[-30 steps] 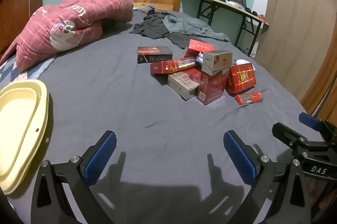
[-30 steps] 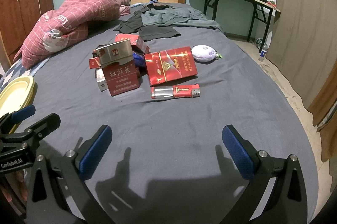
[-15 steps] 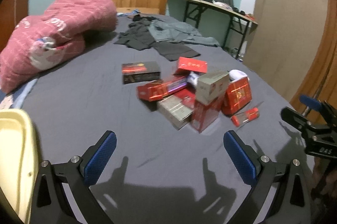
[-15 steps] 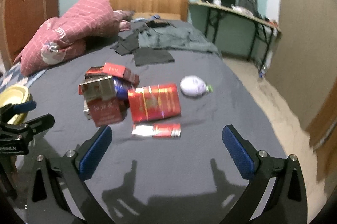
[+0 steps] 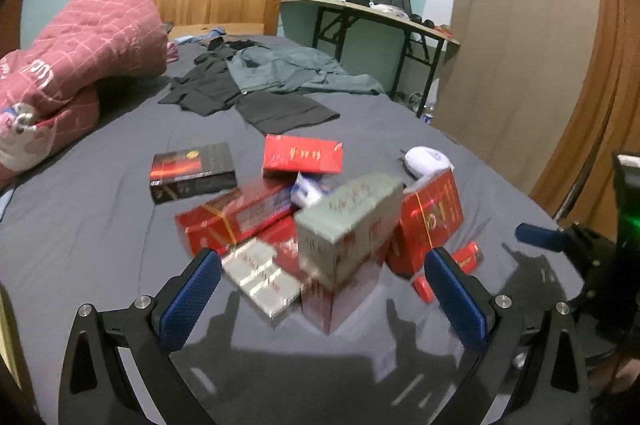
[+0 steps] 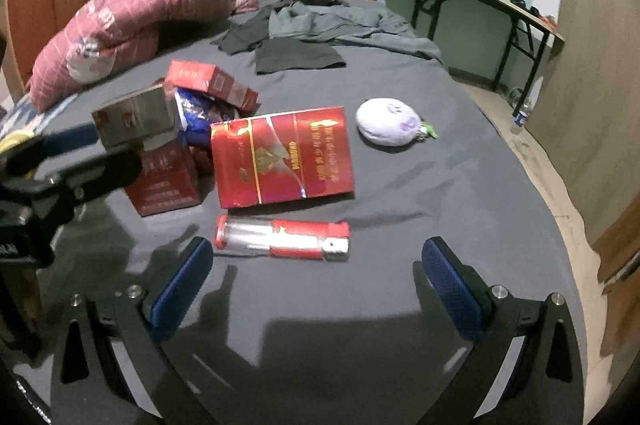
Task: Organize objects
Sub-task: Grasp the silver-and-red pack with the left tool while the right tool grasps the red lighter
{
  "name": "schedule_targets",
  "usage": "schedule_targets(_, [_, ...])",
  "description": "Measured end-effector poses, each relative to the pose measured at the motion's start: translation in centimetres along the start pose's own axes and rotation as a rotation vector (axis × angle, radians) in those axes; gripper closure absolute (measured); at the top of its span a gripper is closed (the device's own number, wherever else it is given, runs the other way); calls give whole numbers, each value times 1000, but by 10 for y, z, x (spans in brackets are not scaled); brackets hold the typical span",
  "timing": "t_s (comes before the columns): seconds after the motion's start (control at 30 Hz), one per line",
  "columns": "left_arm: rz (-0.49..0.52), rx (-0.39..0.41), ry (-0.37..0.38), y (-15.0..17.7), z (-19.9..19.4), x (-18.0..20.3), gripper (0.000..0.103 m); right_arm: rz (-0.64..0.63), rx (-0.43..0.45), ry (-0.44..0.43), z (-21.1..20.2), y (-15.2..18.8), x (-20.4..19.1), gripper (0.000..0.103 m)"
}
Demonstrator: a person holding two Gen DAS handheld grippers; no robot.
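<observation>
Boxes lie heaped mid-bed, so I hold my left tongs spread wide and empty just short of the grey box topping the pile, ready to straddle it. My right tongs, equally agape and empty, frame the lighter, loose beside the big red carton.

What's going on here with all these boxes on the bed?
A person holds a two-fingered tool in each hand over a grey bed. Both are open and empty. The left tool faces a heap of red cigarette boxes; the right tool faces a red lighter. Nothing has been picked up.
</observation>
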State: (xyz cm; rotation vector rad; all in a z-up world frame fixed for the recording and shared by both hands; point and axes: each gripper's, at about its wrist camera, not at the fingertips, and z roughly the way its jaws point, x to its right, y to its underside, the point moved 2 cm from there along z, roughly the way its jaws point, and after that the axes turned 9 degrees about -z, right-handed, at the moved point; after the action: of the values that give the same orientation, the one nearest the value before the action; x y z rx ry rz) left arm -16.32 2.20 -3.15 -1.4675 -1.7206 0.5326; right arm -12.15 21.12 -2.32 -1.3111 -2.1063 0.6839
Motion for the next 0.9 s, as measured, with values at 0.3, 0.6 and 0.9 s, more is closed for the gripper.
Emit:
schedule_targets(0.3, [-20, -4, 33, -9, 26, -7, 0, -5, -76, 12, 25, -5, -12, 0])
schedule_targets(0.6, [-33, 14, 45, -10, 33, -3, 25, 17, -117, 10, 34, -3, -11, 15])
schedule_targets(0.9, [-6, 56, 65, -7, 18, 0, 52, 80, -79, -37, 26, -4, -2, 20])
